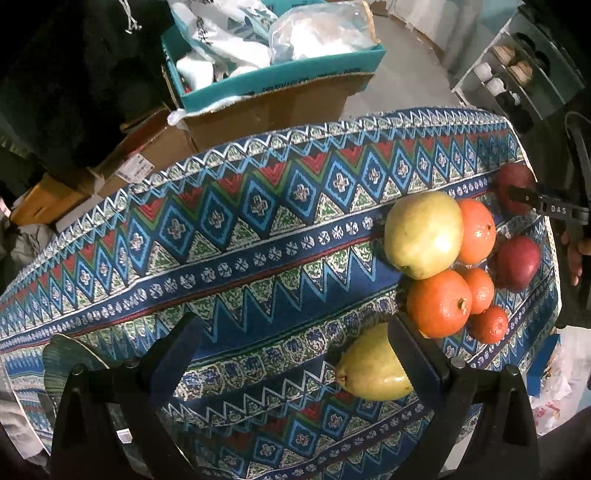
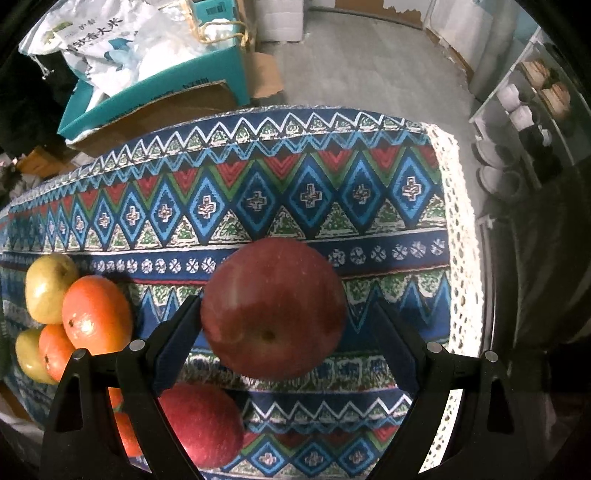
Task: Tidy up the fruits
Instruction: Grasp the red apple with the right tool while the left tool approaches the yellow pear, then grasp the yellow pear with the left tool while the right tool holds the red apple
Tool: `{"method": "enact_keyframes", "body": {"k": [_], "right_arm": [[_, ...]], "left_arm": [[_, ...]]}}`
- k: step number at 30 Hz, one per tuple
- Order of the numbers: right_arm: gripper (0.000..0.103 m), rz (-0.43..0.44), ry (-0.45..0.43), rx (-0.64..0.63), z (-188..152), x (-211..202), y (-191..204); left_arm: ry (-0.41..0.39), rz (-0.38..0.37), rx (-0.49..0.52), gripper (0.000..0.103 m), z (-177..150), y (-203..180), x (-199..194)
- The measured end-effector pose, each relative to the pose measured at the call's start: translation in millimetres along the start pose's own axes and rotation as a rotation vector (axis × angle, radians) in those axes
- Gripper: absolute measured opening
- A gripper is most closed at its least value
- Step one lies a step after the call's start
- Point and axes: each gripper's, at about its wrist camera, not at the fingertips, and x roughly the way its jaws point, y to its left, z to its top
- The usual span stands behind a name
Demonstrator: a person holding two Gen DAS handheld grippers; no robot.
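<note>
1. Left wrist view shows the left gripper with its black fingers spread apart over the patterned blue, red and green tablecloth, holding nothing.
2. Just inside its right finger lies a yellow-green pear on the cloth, partly hidden behind that finger; I cannot tell whether the two touch.
3. Beyond the pear, toward the cloth's right edge, the fruit sits in a tight cluster: a large round yellow-green apple, a big orange touching it on the right, another big orange just below, and two smaller oranges tucked beside that one.
4. A dark red apple rests at the right of the cluster, near the cloth's right edge.
5. Right wrist view shows the right gripper with fingers spread around a second large dark red apple. The left finger looks to be at its skin, the right finger stands clear, so it is not clamped.
6. That apple sits close to the lace-trimmed right edge of the cloth.
7. Behind the table's far edge, a teal cardboard box holds white printed plastic bags, piled above its rim.
8. A brown cardboard box stands below it.
9. At the far right, a white shelf unit holds small pots and jars.
</note>
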Motion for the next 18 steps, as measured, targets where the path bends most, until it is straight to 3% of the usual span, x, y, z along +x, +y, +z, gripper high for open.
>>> {"method": "enact_keyframes", "body": {"k": [3,10,18], "right_arm": [[0.075,0.037,0.011,-0.005,0,4,1],[0.075,0.032,0.01,0.004,-4,2,2],[0.075,0.079,-0.022,0.025,-26,-35,9]], "left_arm": [[0.01,-0.012,0.004,0.101,-2,-2,5],[0.018,-0.049,0.034,0.101,-12,-18,8],[0.014,-0.095,0.05,0.101,-21,-33,5]]}}
